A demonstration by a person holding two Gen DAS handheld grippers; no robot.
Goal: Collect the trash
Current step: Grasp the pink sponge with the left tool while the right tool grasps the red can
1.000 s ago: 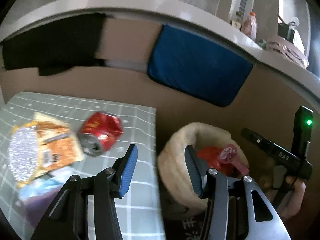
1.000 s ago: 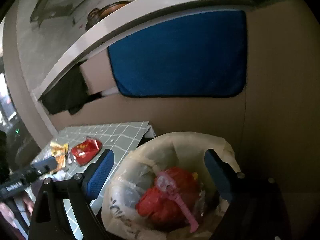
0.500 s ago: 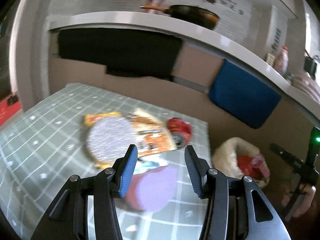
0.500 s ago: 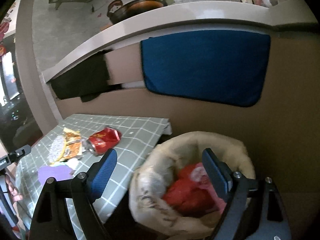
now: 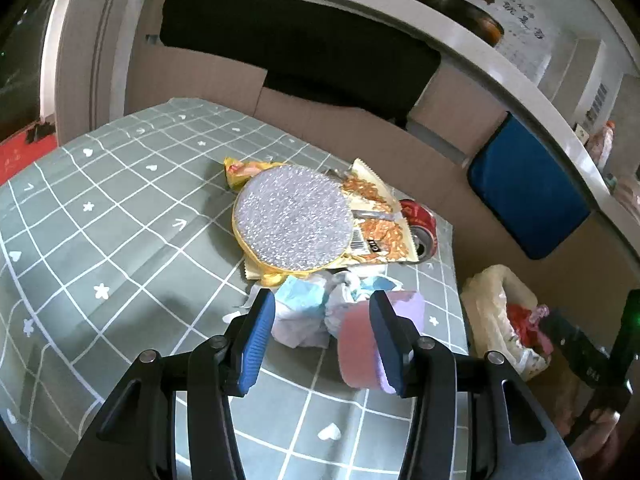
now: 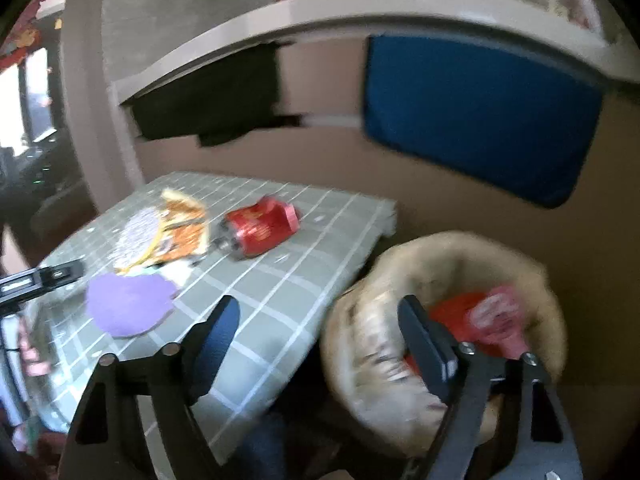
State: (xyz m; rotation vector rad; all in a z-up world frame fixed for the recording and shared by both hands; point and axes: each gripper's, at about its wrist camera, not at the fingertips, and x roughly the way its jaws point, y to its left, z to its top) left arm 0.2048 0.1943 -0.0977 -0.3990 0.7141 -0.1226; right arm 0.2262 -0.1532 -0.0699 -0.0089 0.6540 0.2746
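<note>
On the grey checked tablecloth (image 5: 120,240) lies a heap of trash: a silver glitter disc (image 5: 294,216) on an orange snack wrapper (image 5: 378,220), a crushed red can (image 5: 422,220), a crumpled white-and-blue tissue wad (image 5: 308,312) and a purple-pink round pad (image 5: 358,344). My left gripper (image 5: 322,304) is open just in front of the wad, its right finger against the pad. My right gripper (image 6: 320,308) hangs over the table's corner beside the lined trash bin (image 6: 400,380). Its jaws are closing with nothing between them. The can (image 6: 260,230) and the purple pad (image 6: 128,304) lie ahead of it.
The bin (image 5: 500,312) stands on the floor off the table's right edge, with red trash inside. Behind the table is a brown cardboard wall with a blue cloth (image 6: 480,112) and a black cloth (image 5: 292,52) under a white counter. A person's hand (image 5: 592,420) holds the other gripper.
The left gripper swung from the bin back over the table and sank toward the tissue wad. The right gripper slid left from above the bin toward the table's corner, its jaws narrowing slightly.
</note>
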